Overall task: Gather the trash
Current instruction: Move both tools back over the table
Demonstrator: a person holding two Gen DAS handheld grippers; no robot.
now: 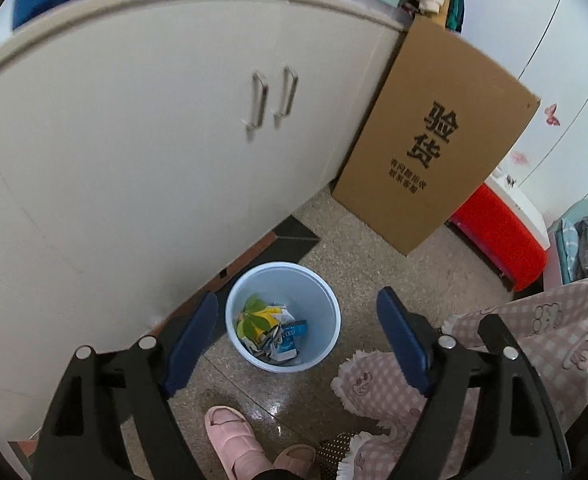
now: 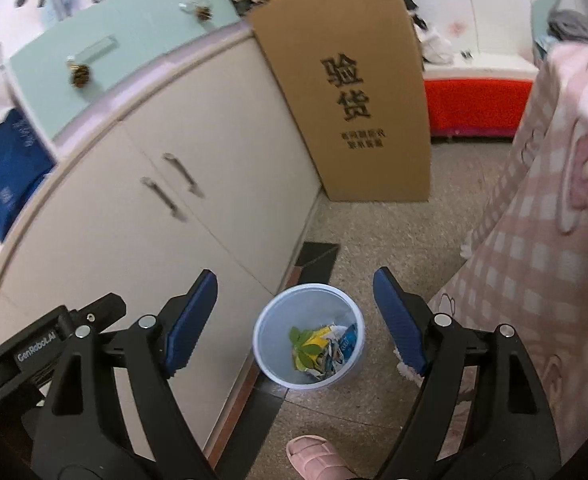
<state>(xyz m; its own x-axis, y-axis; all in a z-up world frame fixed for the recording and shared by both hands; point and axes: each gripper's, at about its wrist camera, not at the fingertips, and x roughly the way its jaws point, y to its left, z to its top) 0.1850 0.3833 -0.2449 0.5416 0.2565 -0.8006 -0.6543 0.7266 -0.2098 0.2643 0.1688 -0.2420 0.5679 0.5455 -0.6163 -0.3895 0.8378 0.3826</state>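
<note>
- Speckled stone floor (image 1: 373,240) running along a white cupboard (image 1: 134,152) with two metal handles, a tall cardboard box (image 1: 433,140) leaning at the cupboard's end, a red stool or bench (image 1: 501,236) just behind the box.
- Standing close to the cupboard's foot: a pale blue bin (image 1: 325,336), upright, sitting between both grippers' fingers in the two wrist views.
- Lying inside the bin: the trash (image 1: 272,330), a heap of green leaves, yellow and white paper scraps and a small blue-printed wrapper, all resting on the bottom and well below the rim.
- Hovering above and in front of the bin: the left gripper (image 1: 297,338), jaws spread wide, nothing between the blue pads (image 1: 192,340).
- Hanging alongside: the right gripper (image 2: 295,318), jaws likewise wide apart and empty, aimed down at the same bin (image 2: 266,344) and trash (image 2: 321,346).
- Showing at the lower edge: pink slippers (image 1: 234,436) on the person's feet, and a pink checked cloth (image 1: 553,320) draping down at the right side, near the bin but not touching it.
- Judging the step: dropping-in looking done, with both grippers empty over a bin already holding rubbish.
- Seeing no loose litter on the visible floor, so not being able to tell whether more remains elsewhere.
- Calling next, probably, for turning away to look for further scraps, or for ending the task if none are left; keeping the jaws spread for the next pickup and keeping clear of the bin's light rim, likely easy to tip.
</note>
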